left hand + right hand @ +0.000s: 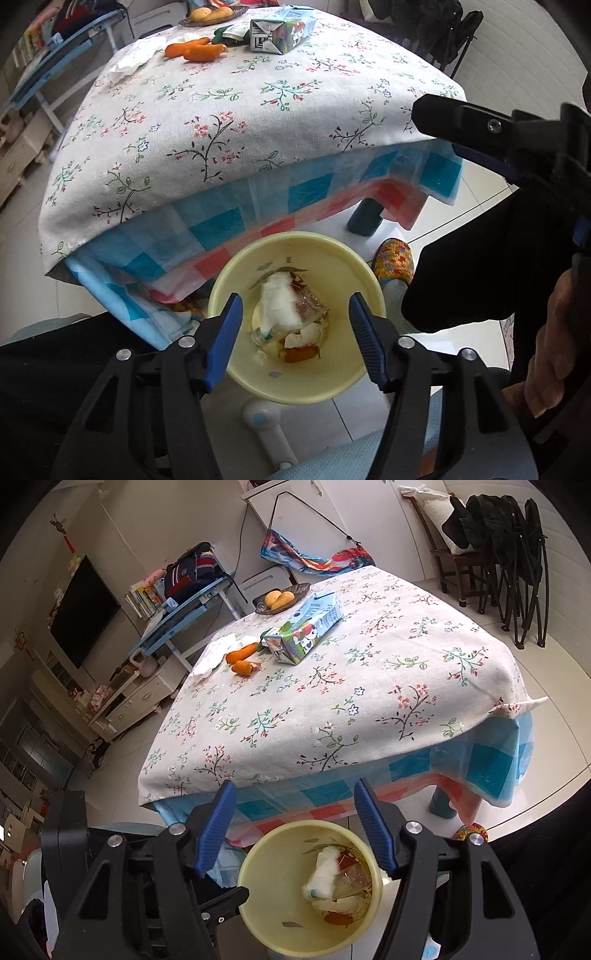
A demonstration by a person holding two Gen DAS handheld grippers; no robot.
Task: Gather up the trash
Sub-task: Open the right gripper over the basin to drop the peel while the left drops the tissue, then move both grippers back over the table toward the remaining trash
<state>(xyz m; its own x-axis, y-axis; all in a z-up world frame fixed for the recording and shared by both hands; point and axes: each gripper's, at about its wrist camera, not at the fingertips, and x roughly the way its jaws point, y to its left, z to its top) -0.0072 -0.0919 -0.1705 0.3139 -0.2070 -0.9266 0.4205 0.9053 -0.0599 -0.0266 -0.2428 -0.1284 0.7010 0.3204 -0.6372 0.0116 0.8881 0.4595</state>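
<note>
Both tongs, left gripper (pixel 295 338) and right gripper (pixel 295 829), stand open and empty over my yellow bin (pixel 236 266). Remaining milk carton (pixel 306 633) lies across the table (pixel 369 709): light, crushable; I judge gripping its narrow sides best.

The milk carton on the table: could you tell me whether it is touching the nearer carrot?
Apart. In the right wrist view a strip of bare tablecloth shows between the milk carton and the nearer carrot.
</note>
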